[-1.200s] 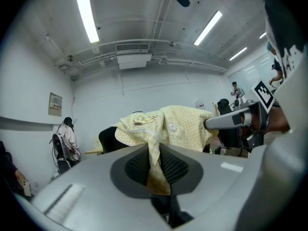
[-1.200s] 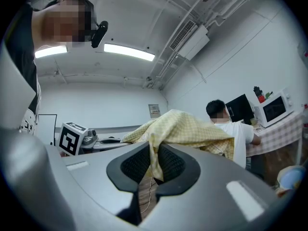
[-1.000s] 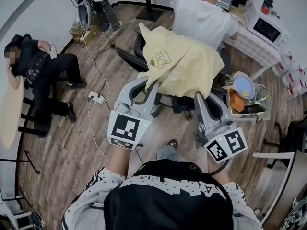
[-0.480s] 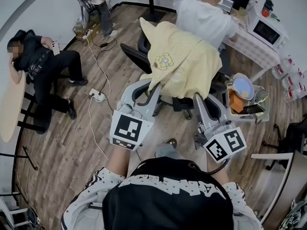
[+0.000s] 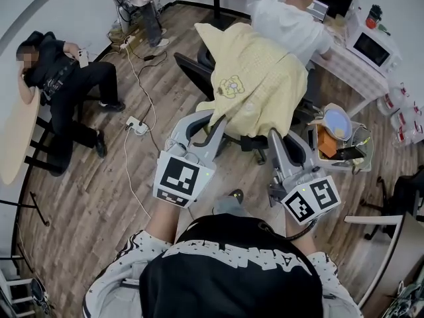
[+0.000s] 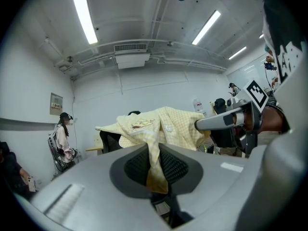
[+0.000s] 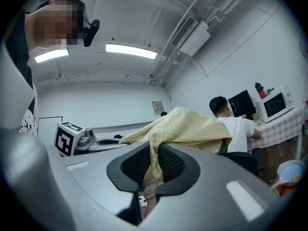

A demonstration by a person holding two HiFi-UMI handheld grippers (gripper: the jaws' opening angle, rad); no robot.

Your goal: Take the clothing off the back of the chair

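Observation:
A pale yellow checked garment (image 5: 255, 78) with a bear print lies draped over the back of a black office chair (image 5: 193, 73). My left gripper (image 5: 217, 122) is shut on its lower left edge, and the cloth (image 6: 155, 148) hangs pinched between the dark pads. My right gripper (image 5: 273, 135) is shut on the lower right edge, with a fold of cloth (image 7: 155, 153) caught between its pads. Both grippers point roughly level at the chair. The garment (image 7: 187, 126) hides most of the chair back.
A person in a white shirt (image 5: 291, 25) sits at a desk just behind the chair, beside a microwave (image 5: 376, 45). A small cart (image 5: 358, 152) with a bowl stands at the right. A person in black (image 5: 66, 85) sits at the left; a power strip (image 5: 138, 123) and cables lie on the floor.
Both grippers keep their hold on the garment and have drifted slightly. The chair, the garment and the room have slid a little to the right in the head view.

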